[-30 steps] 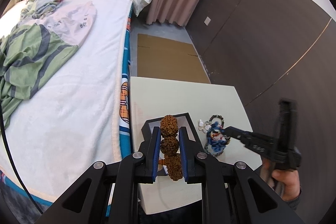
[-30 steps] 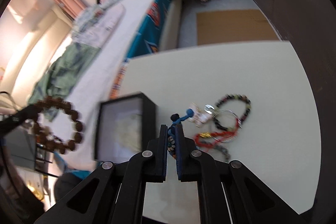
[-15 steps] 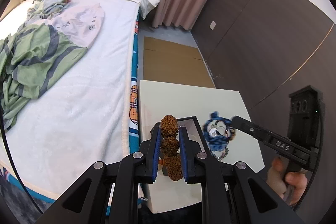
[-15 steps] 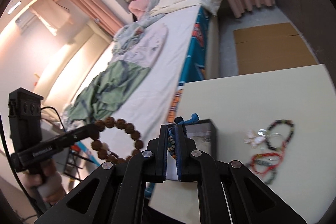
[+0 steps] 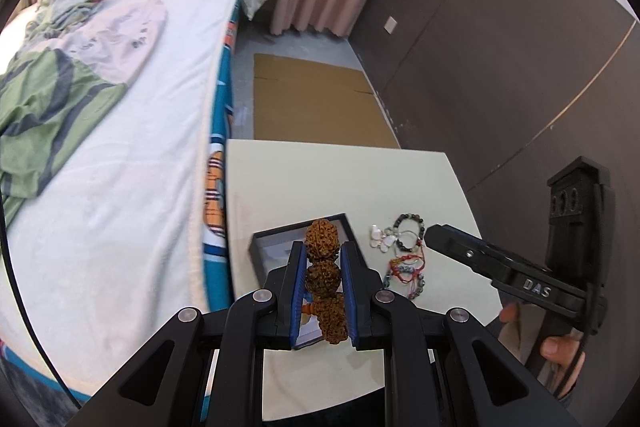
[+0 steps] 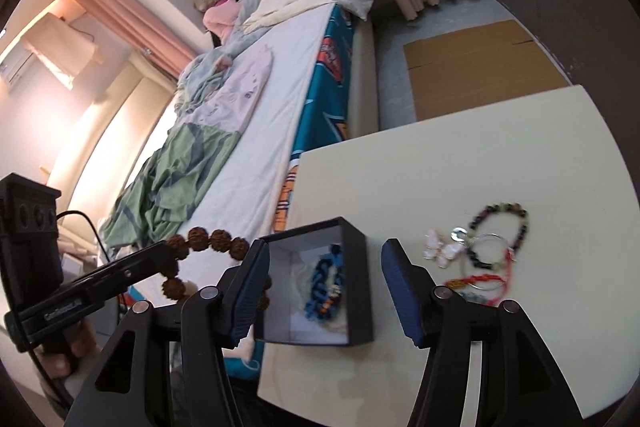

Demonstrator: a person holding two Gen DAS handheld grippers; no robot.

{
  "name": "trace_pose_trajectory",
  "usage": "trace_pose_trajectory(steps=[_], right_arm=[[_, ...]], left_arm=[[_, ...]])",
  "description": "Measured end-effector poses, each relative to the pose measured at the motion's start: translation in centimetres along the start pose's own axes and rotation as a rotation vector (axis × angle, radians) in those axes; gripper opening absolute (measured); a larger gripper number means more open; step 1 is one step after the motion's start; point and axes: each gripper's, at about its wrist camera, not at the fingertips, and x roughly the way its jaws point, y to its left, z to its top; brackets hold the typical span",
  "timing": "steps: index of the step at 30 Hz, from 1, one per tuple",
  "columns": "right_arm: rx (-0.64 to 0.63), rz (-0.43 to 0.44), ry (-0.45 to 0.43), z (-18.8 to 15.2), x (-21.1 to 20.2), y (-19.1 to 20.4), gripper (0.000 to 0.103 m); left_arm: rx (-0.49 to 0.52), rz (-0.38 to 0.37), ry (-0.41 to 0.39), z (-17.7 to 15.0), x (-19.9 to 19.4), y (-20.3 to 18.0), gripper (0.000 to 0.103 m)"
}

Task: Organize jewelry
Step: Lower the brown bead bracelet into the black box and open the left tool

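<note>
My left gripper (image 5: 323, 259) is shut on a bracelet of big brown knobbly beads (image 5: 322, 239), held above the near edge of an open black box (image 5: 262, 239). In the right wrist view the same brown bracelet (image 6: 212, 237) hangs from the left gripper (image 6: 164, 253) just left of the box (image 6: 356, 239). My right gripper (image 6: 326, 251) hovers over the box, its jaws opening with nothing between the pads. A blue bracelet (image 6: 324, 283) lies inside on the white lining. A pile of loose bracelets and charms (image 6: 480, 259) lies on the cream table (image 6: 520, 155) to the right.
A bed (image 5: 120, 147) with white and green bedding runs along the table's left side. Flat cardboard (image 5: 316, 99) lies on the floor beyond the table, and a dark wall (image 5: 500, 47) stands to the right. A person's hand (image 5: 560, 351) holds the right gripper's grip.
The right gripper carried the blue bracelet from the pile over to the box, then opened; the bracelet now lies inside. The left gripper keeps its hold on the brown beads.
</note>
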Motion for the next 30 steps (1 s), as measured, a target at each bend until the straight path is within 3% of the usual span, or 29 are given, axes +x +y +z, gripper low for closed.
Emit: trace_pose_trajectory(steps=[8,13,18,20,22,23,26,30], right_arm=[[0.063,0.001,-0.022,0.2,-2.1,-3.0,0.059],[0.095,0.011,-0.042,0.2,-3.3,-4.2,0.059],[0.110,0.007,-0.052,0.0,-4.0,-5.1,0.059],[0.112,0.006,-0.053,-0.1,-4.2,-5.4,0.059],[0.112,-0.001,-0.054,-0.2,-4.6,-5.7,0.059],[0.114,-0.008,-0.055,-0.2,-4.8,-5.9,0.059],[0.126,-0.035,-0.061,-0.3,-5.5,-6.9,0.072],[0.165,-0.068,-0.070,-0.5,-6.4,-8.6,0.073]], left_arm=[[-0.002,-0.034,0.056,0.7,3.8,-1.8,0.018],[-0.057,-0.004,0.177,0.2,8.0,-1.0,0.019],[-0.083,0.013,0.194,0.0,8.9,-0.7,0.020],[-0.075,0.013,0.196,0.1,8.8,-1.1,0.028],[-0.060,0.005,0.187,0.2,8.7,-1.8,0.050],[-0.052,0.002,0.178,0.3,8.6,-2.2,0.054],[-0.024,-0.014,0.166,0.5,8.5,-3.6,0.057],[0.004,-0.029,0.183,0.5,9.4,-5.4,0.057]])
